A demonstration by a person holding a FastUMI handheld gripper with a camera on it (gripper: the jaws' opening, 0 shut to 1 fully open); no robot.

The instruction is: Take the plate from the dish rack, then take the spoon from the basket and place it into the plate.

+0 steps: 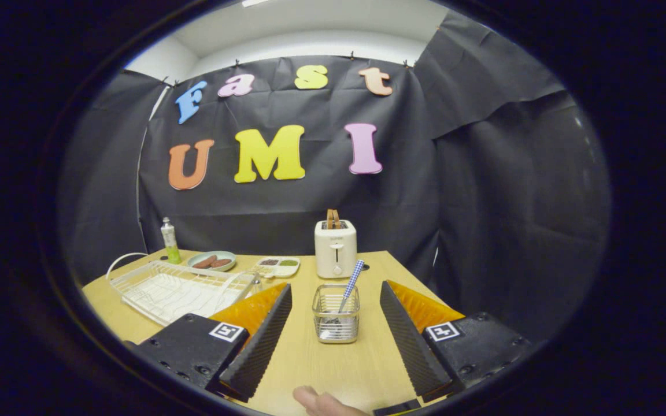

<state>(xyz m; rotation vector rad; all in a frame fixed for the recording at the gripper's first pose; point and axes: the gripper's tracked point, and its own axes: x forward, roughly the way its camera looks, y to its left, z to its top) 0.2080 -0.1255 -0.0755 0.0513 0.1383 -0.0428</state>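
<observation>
A small wire basket (336, 323) stands on the wooden table (310, 370), between my two fingers and level with their tips. A spoon (352, 280) with a blue checked handle stands in it, its handle leaning up to the right. My gripper (335, 287) is open, with wide jaws on either side of the basket and not touching it. The white wire dish rack (177, 289) lies to the left, just beyond my left finger. I make out no plate standing in its wires.
A white toaster (336, 248) with bread in it stands behind the basket. Beyond the rack are a green-capped bottle (169, 240), a dish of sausages (213, 261) and a small sauce tray (278, 266). A person's fingertip (318, 401) shows at the near table edge.
</observation>
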